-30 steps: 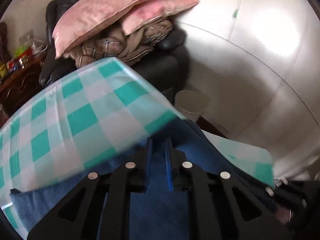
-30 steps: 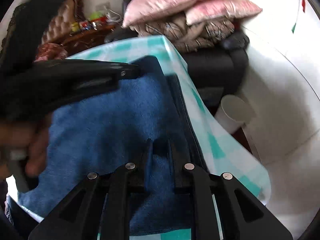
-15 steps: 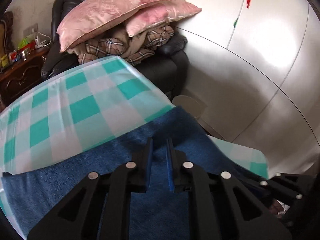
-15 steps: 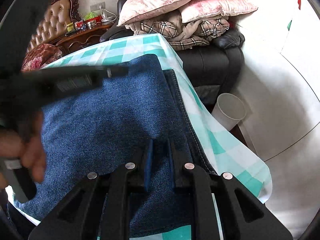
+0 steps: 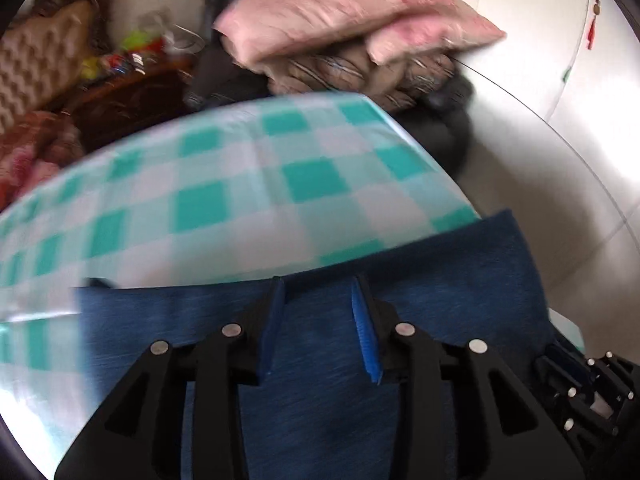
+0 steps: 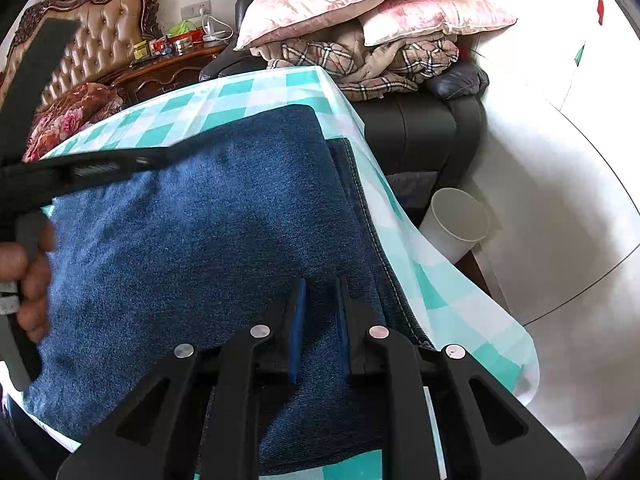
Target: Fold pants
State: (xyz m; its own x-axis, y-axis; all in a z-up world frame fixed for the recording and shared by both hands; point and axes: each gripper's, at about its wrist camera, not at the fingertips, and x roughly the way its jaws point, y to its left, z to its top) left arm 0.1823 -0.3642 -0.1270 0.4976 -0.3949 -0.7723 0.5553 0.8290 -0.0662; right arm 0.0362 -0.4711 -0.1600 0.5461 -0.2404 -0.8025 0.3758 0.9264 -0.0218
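Observation:
Blue denim pants (image 6: 200,220) lie folded on a table with a teal-and-white checked cloth (image 6: 240,96). In the right wrist view my right gripper (image 6: 322,280) sits near the pants' right seam, shut on a pinch of denim. My left gripper (image 5: 318,280) hovers at the far edge of the pants (image 5: 440,280). Its jaws are opening, with denim lying under them and the blue pads (image 5: 364,332) off the cloth. The left gripper (image 6: 100,168) also shows from the side, held by a hand (image 6: 32,280). The right gripper (image 5: 592,392) shows at the lower right of the left wrist view.
A black armchair (image 6: 420,132) piled with pink pillows (image 6: 360,4) and a plaid blanket stands behind the table. A white cup-shaped bin (image 6: 456,224) sits on the floor at the table's right. A tufted headboard (image 6: 100,40) and a cluttered dark nightstand lie at the back left.
My left gripper has slid left along the pants' far edge and its jaws have spread apart, letting go of the denim. The right gripper has stayed put.

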